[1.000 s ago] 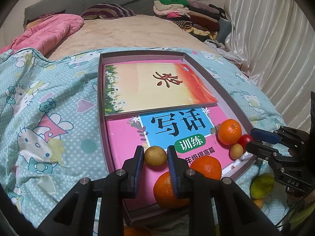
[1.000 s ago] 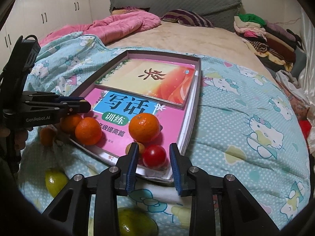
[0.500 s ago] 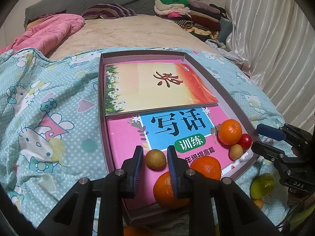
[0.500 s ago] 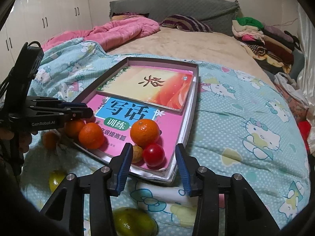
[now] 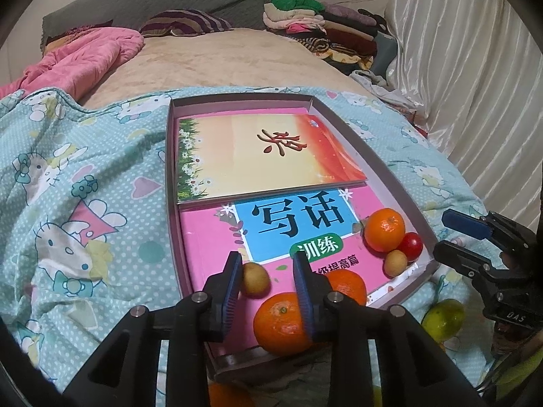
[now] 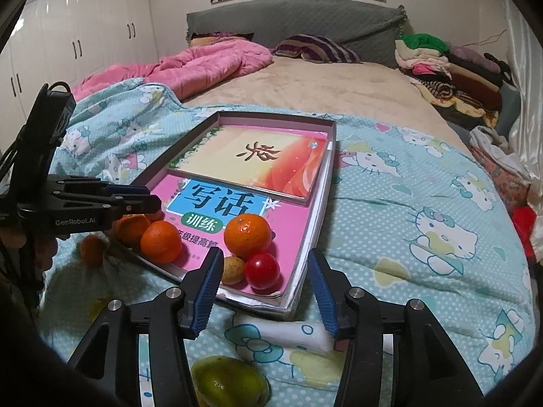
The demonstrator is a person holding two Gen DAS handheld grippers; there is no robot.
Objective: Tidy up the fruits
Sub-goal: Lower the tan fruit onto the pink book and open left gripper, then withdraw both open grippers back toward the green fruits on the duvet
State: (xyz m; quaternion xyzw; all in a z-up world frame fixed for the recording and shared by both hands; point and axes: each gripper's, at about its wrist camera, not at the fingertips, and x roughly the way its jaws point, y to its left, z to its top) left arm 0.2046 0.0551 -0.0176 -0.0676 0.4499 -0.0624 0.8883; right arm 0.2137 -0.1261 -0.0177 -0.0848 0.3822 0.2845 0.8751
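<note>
My left gripper (image 5: 268, 273) has just been easing apart over the pink book (image 5: 210, 237) — the small brown fruit (image 5: 256, 278) sits on its cover between the pads, touching the left one, clear of the right. My right gripper (image 6: 263, 279) has just been spreading too, its jaws wide around the red fruit (image 6: 262, 270) at the book's near corner, beside an orange (image 6: 247, 235) — not pinching it.
</note>
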